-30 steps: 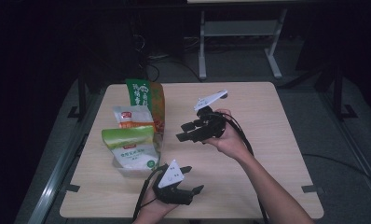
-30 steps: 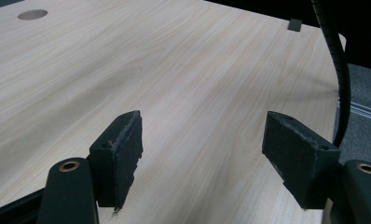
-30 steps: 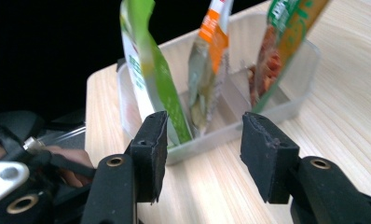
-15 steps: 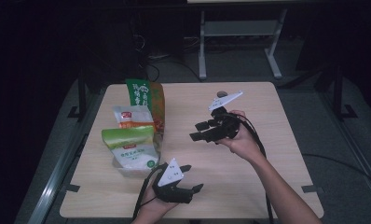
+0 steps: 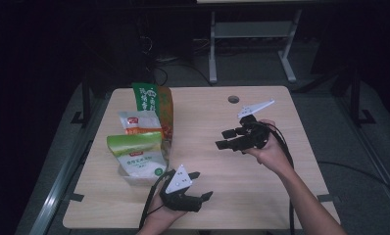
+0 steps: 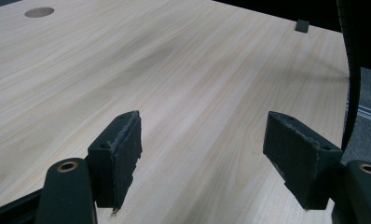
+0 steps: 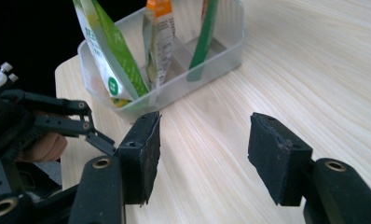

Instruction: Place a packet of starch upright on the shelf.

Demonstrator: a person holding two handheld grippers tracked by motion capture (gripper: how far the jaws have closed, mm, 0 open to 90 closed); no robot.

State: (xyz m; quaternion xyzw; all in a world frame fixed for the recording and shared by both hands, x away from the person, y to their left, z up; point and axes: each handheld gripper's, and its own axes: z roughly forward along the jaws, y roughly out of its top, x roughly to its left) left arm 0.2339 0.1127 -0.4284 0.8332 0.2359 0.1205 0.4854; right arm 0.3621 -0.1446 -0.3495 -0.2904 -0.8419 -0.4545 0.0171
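A clear plastic bin (image 5: 126, 177) stands at the table's left and holds three upright pouches: a green-and-white one (image 5: 139, 154) in front, an orange-and-white one (image 5: 136, 122) behind it, and a green-and-orange one (image 5: 154, 100) at the back. My right gripper (image 5: 223, 139) hovers right of centre, open, pointing left toward the bin (image 7: 211, 60); nothing is between its jaws (image 7: 203, 144). My left gripper (image 5: 203, 185) rests near the front edge, just right of the bin, open and empty (image 6: 202, 154). It also appears at the left of the right gripper view (image 7: 39, 121).
The light wooden table (image 5: 207, 112) has a round cable hole (image 5: 233, 99) at the back right. A black cable (image 6: 351, 70) hangs past the table's edge. Dark floor and a white metal frame (image 5: 252, 44) lie beyond the table.
My right gripper has drifted to the right, away from the bin, staying open. The left gripper and the pouches have not moved.
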